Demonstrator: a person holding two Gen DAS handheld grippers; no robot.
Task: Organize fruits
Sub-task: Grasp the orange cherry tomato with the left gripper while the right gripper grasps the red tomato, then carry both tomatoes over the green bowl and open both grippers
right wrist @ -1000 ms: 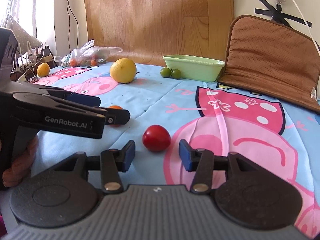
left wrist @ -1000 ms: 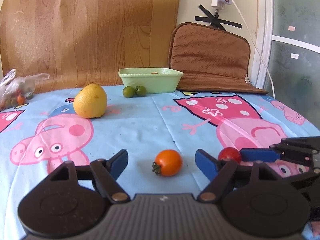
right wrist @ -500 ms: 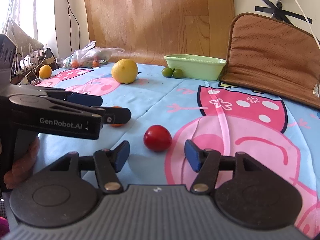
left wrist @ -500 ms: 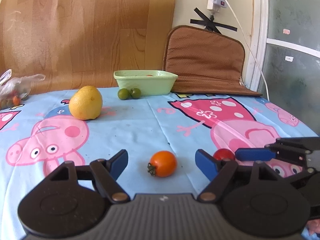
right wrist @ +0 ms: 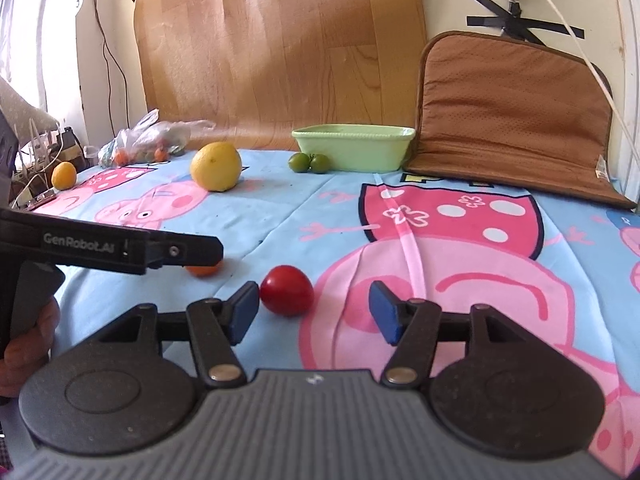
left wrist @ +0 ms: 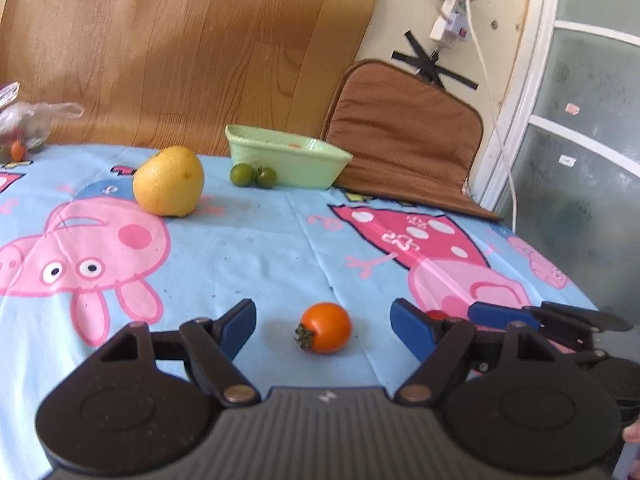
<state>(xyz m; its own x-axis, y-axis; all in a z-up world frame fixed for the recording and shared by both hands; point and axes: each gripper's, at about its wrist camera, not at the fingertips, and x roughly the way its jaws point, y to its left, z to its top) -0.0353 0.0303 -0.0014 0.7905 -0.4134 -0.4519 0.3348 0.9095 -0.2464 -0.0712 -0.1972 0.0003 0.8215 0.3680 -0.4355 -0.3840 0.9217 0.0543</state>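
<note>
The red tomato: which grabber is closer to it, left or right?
Right. The right gripper is open, with the red tomato between its fingers, close to its left pad. The left gripper is beside it, open around the orange tomato.

A lived-in home, at a table under a children's cartoon-pig tablecloth (left wrist: pixel 256 240). At the frame's top, a wood-grain board (right wrist: pixel 280 48) leans on the wall, beside a brown seat cushion (right wrist: pixel 516 120) and a taped-up power strip (left wrist: pixel 448 24) upper right.
</note>
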